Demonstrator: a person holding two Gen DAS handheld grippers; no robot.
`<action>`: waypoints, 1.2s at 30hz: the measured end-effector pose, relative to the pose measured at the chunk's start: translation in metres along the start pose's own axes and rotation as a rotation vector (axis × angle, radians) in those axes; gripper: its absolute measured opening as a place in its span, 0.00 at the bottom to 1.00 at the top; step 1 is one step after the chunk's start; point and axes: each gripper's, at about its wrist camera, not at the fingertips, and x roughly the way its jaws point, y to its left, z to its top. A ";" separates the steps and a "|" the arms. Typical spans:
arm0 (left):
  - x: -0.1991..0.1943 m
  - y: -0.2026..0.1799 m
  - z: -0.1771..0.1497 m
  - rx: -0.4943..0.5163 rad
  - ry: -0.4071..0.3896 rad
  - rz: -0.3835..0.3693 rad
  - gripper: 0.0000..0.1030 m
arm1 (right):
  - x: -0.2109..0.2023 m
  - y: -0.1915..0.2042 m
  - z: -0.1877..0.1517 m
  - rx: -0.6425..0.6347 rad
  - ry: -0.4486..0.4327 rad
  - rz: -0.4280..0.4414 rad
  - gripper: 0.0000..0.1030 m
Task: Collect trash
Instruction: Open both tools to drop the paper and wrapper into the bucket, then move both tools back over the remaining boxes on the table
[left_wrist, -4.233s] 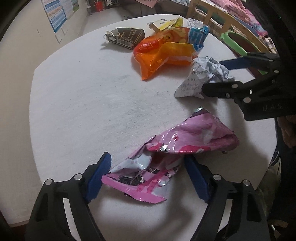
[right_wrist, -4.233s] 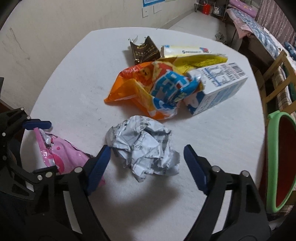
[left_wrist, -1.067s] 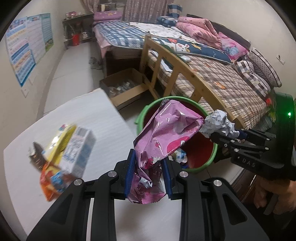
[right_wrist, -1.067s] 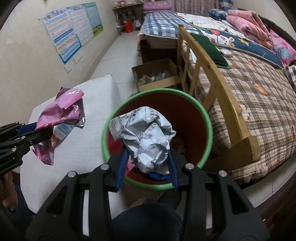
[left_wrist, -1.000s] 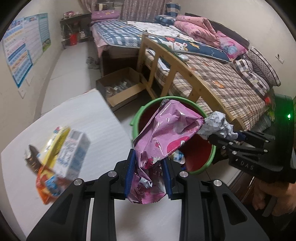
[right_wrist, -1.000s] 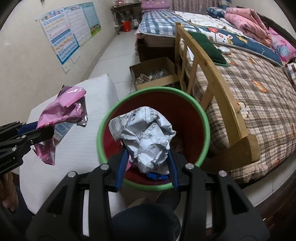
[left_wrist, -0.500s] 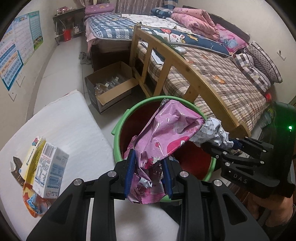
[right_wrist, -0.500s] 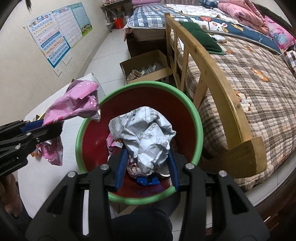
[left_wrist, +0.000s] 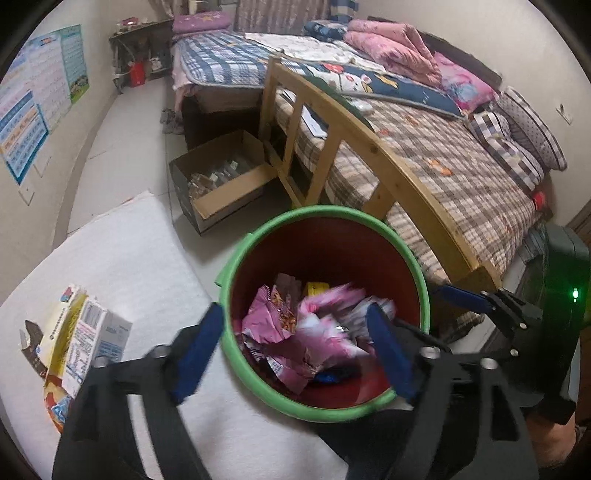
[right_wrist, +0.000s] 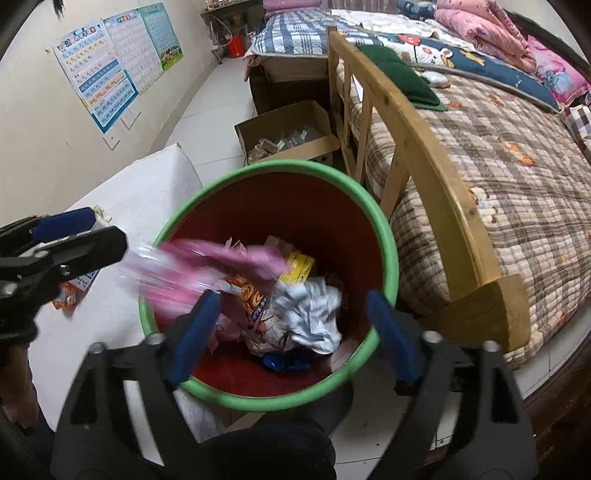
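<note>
A green-rimmed bin (right_wrist: 384, 236) with a dark red inside stands just beside the table's edge, holding trash. A crumpled white paper ball (right_wrist: 314, 314) lies at its right side, and a motion-blurred pink wrapper (right_wrist: 207, 266) sits over its left rim.

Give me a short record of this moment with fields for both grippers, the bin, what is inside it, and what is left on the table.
left gripper: open, holding nothing, above the bin
right gripper: open, holding nothing, above the bin
bin: round green-rimmed red plastic bin on the floor between the table and the wooden bed frame
bin contents: crumpled white paper ball, pink foil snack bag blurred, other wrappers
table: white round table with a white and blue milk carton among other packaging at its edge
</note>
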 end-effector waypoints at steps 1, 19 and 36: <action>-0.004 0.003 0.000 -0.010 -0.010 0.014 0.83 | -0.002 0.000 0.000 0.002 -0.004 -0.001 0.86; -0.089 0.102 -0.047 -0.137 -0.083 0.135 0.92 | -0.033 0.068 -0.008 -0.079 -0.039 0.037 0.93; -0.157 0.232 -0.114 -0.246 -0.097 0.204 0.92 | -0.021 0.206 -0.021 -0.121 -0.017 0.186 0.93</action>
